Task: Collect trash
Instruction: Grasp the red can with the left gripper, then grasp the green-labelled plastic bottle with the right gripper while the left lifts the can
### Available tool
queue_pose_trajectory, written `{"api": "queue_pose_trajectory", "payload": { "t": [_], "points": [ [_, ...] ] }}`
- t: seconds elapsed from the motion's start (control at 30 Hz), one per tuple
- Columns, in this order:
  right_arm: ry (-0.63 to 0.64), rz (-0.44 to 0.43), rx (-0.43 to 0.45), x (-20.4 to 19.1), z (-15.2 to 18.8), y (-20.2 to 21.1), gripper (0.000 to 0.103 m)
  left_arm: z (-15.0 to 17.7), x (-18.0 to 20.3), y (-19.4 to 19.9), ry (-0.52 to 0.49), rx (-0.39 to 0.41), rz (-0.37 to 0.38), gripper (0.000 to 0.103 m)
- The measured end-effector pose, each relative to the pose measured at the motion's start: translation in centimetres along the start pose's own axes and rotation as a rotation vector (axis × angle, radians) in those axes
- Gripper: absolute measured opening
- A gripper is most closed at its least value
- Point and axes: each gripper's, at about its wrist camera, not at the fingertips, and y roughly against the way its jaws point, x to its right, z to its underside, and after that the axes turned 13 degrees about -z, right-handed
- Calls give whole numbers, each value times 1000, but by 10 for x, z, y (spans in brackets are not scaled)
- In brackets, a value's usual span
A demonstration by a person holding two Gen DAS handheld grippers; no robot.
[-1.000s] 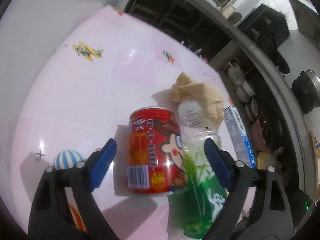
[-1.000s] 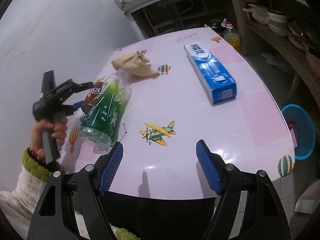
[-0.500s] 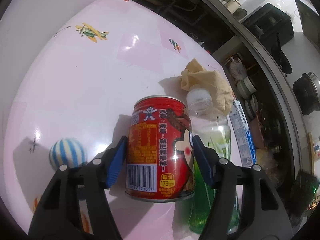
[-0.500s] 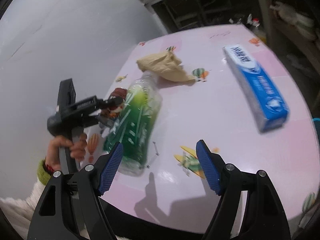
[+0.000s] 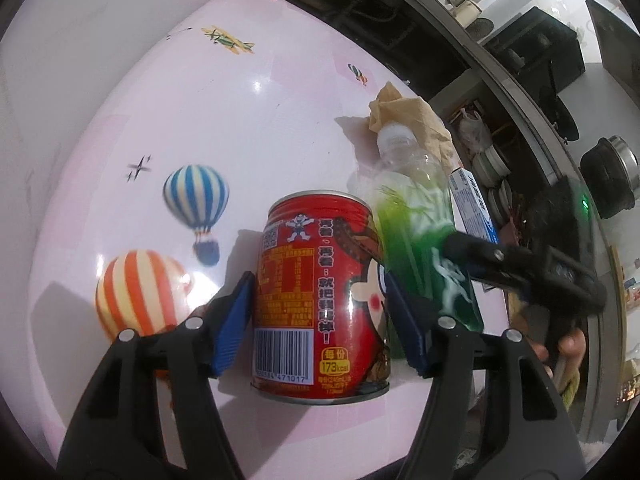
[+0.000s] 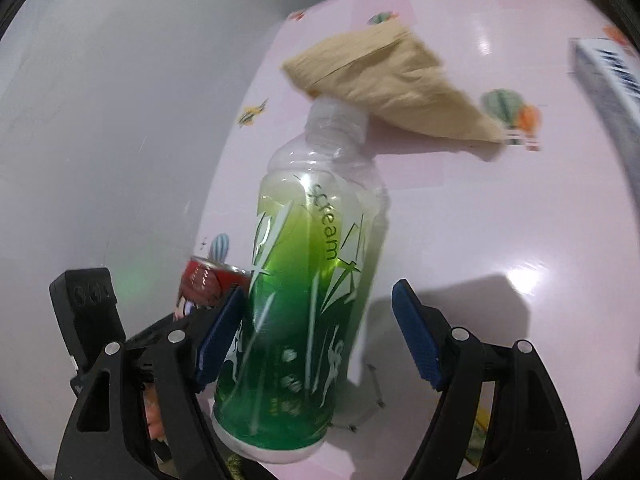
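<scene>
Left wrist view: the red can (image 5: 320, 300) was seen upright on the pink tabletop (image 5: 280, 128), clamped between the blue ribbed pads of the left tool (image 5: 318, 312), both pads touching its sides. Barcode and printed cartoon label were legible only there; the right view showed just the can's rim and top edge behind the left pad.

Right wrist view: the green bottle (image 6: 308, 300) was seen lying on the tabletop just right of the can, clear ridged plastic at the neck, green printed sleeve below. It sat between the pads of the right tool (image 6: 316, 332); the left pad was at its side, the right pad stood clear, so the tool was open. Crumpled tan paper (image 6: 384, 88) lay at the far end, touching the bottle's cap. A blue-and-white carton (image 6: 612, 76) was cut off at far right.
</scene>
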Motion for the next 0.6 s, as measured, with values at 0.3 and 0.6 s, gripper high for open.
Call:
{"api": "queue_pose_trajectory", "payload": {
  "t": [0.3, 0.6],
  "points": [
    [66, 45, -30, -20, 3, -7, 56, 14, -3, 6, 26, -1, 9, 62],
    [109, 140, -45, -9, 52, 47, 55, 27, 16, 7, -20, -35, 27, 62]
  ]
}}
